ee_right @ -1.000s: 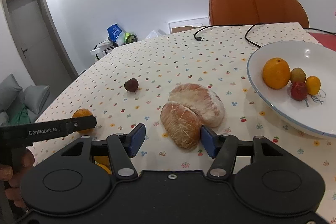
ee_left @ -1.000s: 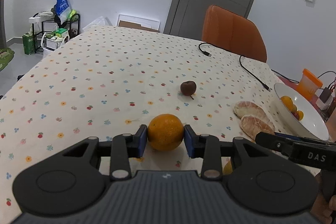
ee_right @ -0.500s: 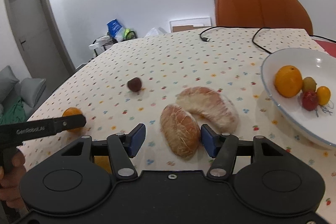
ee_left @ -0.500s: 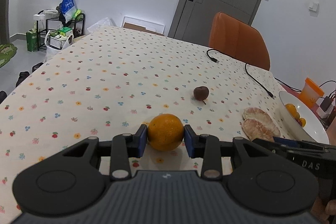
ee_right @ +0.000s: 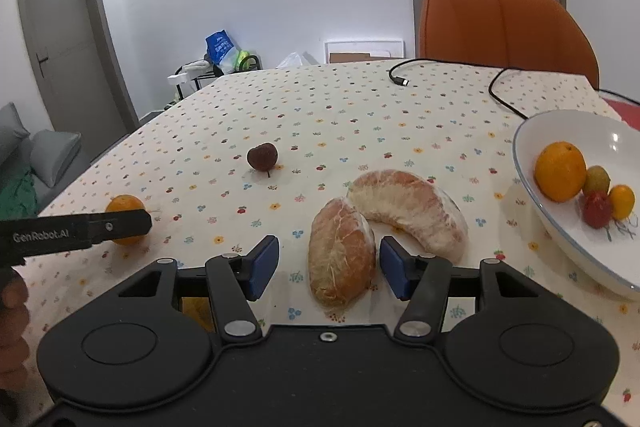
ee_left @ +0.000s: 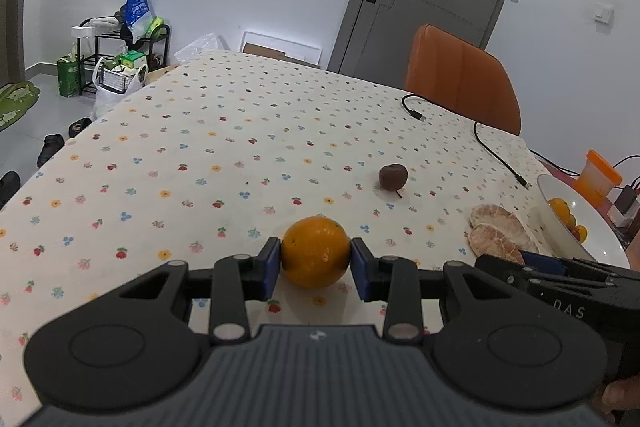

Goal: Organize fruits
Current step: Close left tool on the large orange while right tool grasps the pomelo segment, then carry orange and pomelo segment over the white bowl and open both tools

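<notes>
My left gripper [ee_left: 315, 263] is shut on an orange [ee_left: 315, 251] and holds it just above the flowered tablecloth; the orange also shows in the right wrist view [ee_right: 125, 207]. My right gripper [ee_right: 325, 269] is open, its jaws either side of the near peeled pomelo segment [ee_right: 340, 259], which lies against a second segment [ee_right: 412, 209]. A small dark brown fruit [ee_right: 262, 157] lies farther back; it shows in the left wrist view too [ee_left: 393, 176]. A white bowl [ee_right: 532, 195] at the right holds an orange [ee_right: 560, 171] and three small fruits.
A black cable [ee_right: 500, 87] runs across the far right of the table. An orange chair [ee_right: 504, 23] stands behind the table. An orange-lidded container [ee_left: 600, 179] and plugs sit beyond the bowl. The table's left edge [ee_left: 48, 167] drops to the floor.
My left gripper has risen and tilted back with the orange in it, so more of the table shows. My right gripper has moved forward around the near pomelo segment.
</notes>
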Available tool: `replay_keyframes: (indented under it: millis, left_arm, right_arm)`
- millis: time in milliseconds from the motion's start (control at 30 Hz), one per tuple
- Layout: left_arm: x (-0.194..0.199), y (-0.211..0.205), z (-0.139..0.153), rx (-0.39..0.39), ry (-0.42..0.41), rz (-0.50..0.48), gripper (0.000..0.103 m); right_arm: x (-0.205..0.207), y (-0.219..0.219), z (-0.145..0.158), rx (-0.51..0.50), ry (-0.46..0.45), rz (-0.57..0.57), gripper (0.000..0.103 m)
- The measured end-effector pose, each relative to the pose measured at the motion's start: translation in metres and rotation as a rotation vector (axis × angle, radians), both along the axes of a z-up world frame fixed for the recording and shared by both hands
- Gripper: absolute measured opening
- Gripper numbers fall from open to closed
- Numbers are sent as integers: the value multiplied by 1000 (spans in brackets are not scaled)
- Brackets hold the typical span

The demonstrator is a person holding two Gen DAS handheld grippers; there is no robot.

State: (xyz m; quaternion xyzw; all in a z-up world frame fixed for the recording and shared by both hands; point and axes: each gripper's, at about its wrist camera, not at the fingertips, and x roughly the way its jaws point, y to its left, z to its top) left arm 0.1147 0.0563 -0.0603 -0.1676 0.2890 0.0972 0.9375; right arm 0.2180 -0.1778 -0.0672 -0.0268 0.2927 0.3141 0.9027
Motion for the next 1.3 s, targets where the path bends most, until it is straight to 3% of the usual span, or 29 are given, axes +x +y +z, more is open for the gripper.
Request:
replay_keyframes:
  millis: [100, 167, 333, 533, 1033, 1300]
  left_arm:
    - [1, -6, 3, 2, -9, -22, 36]
    - [2, -13, 6, 9, -16, -38, 36]
    - [5, -30, 12, 21, -26, -73, 36]
    - [9, -49, 17, 37, -33, -113, 36]
    - [41, -120, 40, 89, -73, -281, 36]
    - [61, -157, 37, 106, -58, -361, 36]
  right_arm:
    - [0, -1, 0, -10, -11, -16, 38]
    - [2, -6, 0, -3, -4, -19, 33]
    - [-5, -15, 3, -12, -5, 5, 31]
    - [-10, -41, 12, 49, -14, -31, 31]
    - [-9, -122, 26, 141, -55, -213, 31]
    - [-2, -160, 23, 165, -65, -311, 31]
